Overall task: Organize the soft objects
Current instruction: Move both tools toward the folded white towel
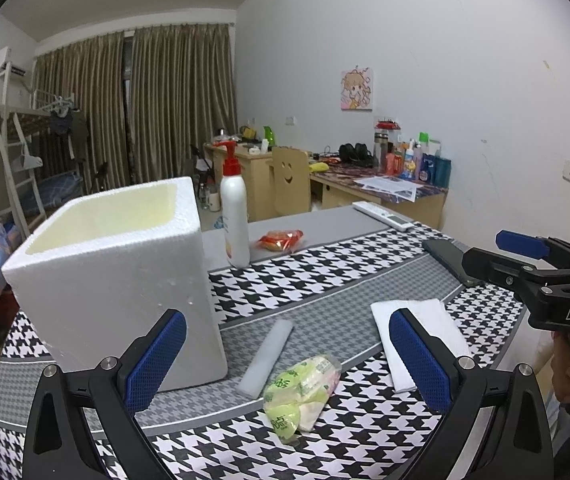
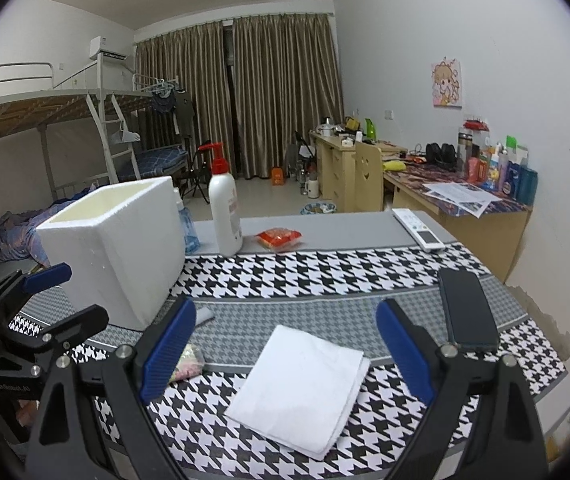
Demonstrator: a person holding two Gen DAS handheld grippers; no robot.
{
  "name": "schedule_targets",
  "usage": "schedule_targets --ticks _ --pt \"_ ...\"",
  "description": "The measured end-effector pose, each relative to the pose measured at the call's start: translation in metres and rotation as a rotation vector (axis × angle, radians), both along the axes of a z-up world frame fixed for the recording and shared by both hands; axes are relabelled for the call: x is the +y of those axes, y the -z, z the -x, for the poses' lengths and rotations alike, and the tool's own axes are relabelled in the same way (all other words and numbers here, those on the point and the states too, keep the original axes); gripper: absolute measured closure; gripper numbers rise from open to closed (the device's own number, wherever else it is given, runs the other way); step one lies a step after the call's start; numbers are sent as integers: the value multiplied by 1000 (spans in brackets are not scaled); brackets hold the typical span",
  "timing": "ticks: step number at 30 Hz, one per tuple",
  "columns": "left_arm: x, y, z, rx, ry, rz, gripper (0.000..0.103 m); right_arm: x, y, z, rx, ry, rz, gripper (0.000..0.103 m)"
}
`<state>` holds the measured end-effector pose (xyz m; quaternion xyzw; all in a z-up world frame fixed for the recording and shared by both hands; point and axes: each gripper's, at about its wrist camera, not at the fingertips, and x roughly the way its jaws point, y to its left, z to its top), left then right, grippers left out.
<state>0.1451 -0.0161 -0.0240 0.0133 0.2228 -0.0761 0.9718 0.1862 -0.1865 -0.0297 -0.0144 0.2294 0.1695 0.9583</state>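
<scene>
Nothing had been picked up yet, so the step in hand looked like the approach before a first grasp, with the open white polystyrene foam box the likely place for the soft things, though that is a judgement. The left gripper hovered with its blue-padded jaws spread wide and empty; the crinkly green-and-white plastic packet lay on the black-and-white houndstooth tablecloth just below the gap between them, slightly toward the right jaw, and the small white foam strip lay between the jaws a little farther ahead. The foam box stood beyond the left jaw, near it. The right gripper was likewise wide and holding nothing, and the folded white cloth lay flat between its jaws, directly ahead and below. The next move would probably call for lowering one gripper until its pads straddled its item, then closing gently, since cloth and packet would both yield and could slip. A black phone lay just outside the right jaw and should be avoided.
</scene>
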Motion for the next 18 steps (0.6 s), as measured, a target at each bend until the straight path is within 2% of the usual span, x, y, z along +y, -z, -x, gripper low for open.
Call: schedule_targets --ticks 18 --pt "-11 21 -11 60 44 -13 1 -11 26 -8 73 26 16 9"
